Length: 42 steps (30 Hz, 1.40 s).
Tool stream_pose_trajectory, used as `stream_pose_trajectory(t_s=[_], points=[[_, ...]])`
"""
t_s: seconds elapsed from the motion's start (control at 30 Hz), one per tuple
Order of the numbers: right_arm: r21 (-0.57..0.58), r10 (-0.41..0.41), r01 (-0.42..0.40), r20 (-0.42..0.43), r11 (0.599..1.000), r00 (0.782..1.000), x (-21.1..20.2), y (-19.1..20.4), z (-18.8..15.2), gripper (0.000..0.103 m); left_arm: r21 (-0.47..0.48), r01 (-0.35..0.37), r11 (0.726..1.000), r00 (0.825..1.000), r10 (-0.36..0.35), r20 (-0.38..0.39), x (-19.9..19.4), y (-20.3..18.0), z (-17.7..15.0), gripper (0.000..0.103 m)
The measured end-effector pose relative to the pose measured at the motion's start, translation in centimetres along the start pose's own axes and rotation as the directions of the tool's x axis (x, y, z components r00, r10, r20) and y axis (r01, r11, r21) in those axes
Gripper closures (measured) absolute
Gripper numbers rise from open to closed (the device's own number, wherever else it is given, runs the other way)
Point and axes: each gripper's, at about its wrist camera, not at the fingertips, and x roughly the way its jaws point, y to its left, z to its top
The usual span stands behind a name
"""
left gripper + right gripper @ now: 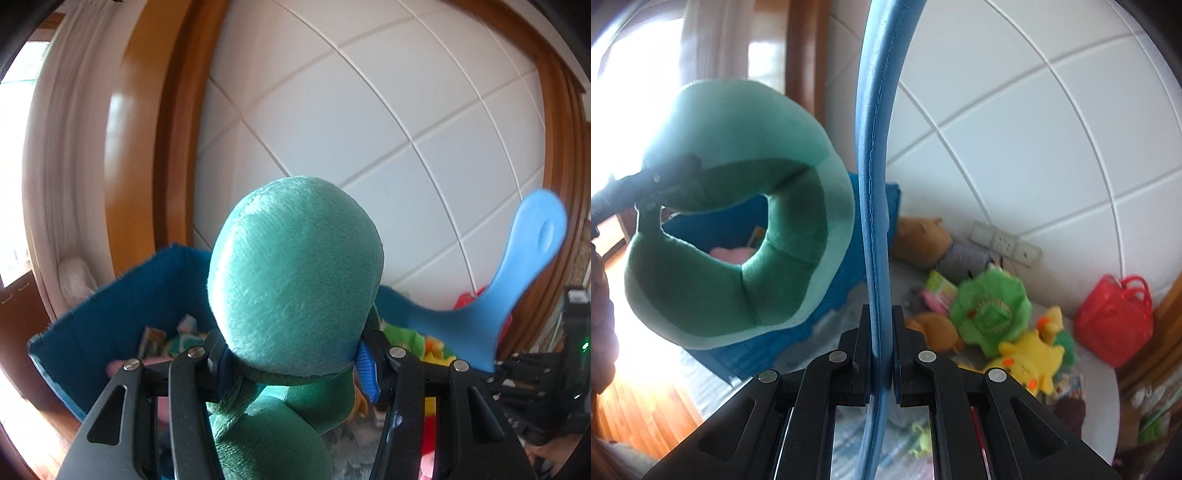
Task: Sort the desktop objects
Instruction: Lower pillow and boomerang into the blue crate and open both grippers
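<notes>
A green ring-shaped plush (295,280) is pinched by the left gripper (295,363) above the blue bin (110,314). A blue paddle (873,166) is clamped edge-on in the right gripper (881,354), over toys scattered on the surface (1100,398).

No readable text, label, brand, number or sign on anything.

Plush ring (295,280) hiding bin (110,317) contents, toys (1008,332) blurred
</notes>
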Motion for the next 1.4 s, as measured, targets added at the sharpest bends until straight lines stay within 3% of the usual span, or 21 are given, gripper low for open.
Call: stream_pose_trajectory(t_s=[0.23,0.47,0.77,1.4], points=[[-0.042,0.055,-0.053,0.039,0.998,0.998,1.6,4.6,4.3,0.095,-0.029,-0.080,0.996,0.994,0.082,0.075,-1.9,7.3,4.1,0.052],[-0.060,0.079,-0.077,0.035,0.995,0.996,4.8,9.6,8.6,0.095,-0.038,-0.155,0.987,0.983,0.158,0.099,-1.9,14.1,6.0,0.052],[-0.072,0.115,-0.113,0.023,0.991,0.993,10.3,15.4,13.7,0.095,-0.041,-0.163,0.986,0.980,0.167,0.110,-1.1,20.6,7.4,0.052],[-0.041,0.088,-0.089,-0.029,0.995,0.996,16.7,19.2,17.1,0.095,-0.058,-0.139,0.989,0.986,0.143,0.084,1.5,25.4,7.4,0.051]])
